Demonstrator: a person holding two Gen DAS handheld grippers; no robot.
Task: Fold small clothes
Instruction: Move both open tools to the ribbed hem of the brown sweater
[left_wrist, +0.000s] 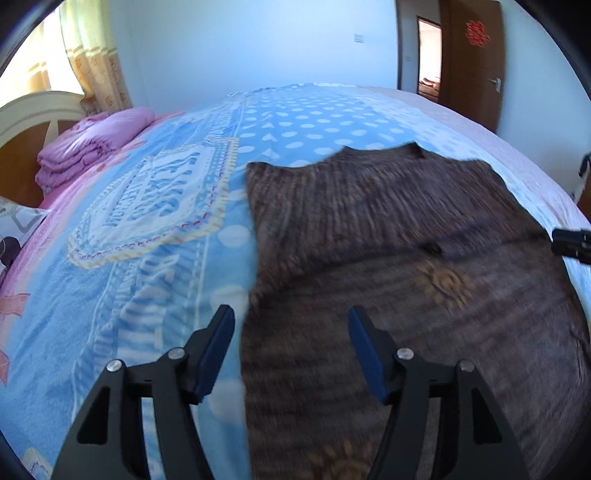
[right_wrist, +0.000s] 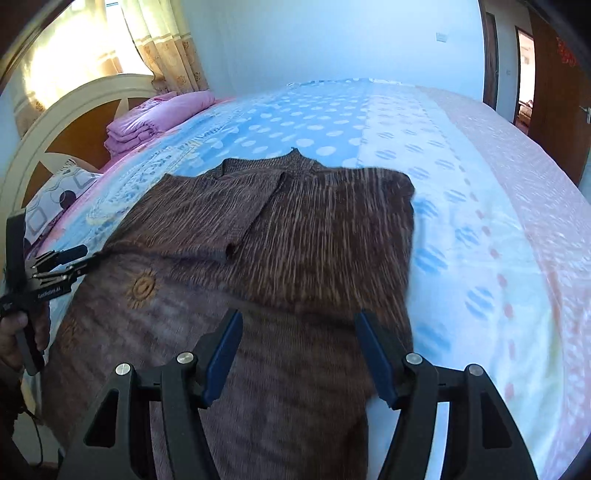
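A brown striped knit sweater lies flat on the bed, collar away from me, both sleeves folded in across its chest. It also shows in the right wrist view. My left gripper is open and empty, hovering over the sweater's left lower edge. My right gripper is open and empty above the sweater's lower right part. The left gripper also shows in the right wrist view at the far left, held in a hand. The right gripper's tip shows at the right edge of the left wrist view.
A blue dotted blanket covers the bed. A folded pink quilt and a patterned pillow lie by the headboard. A brown door stands open at the far right.
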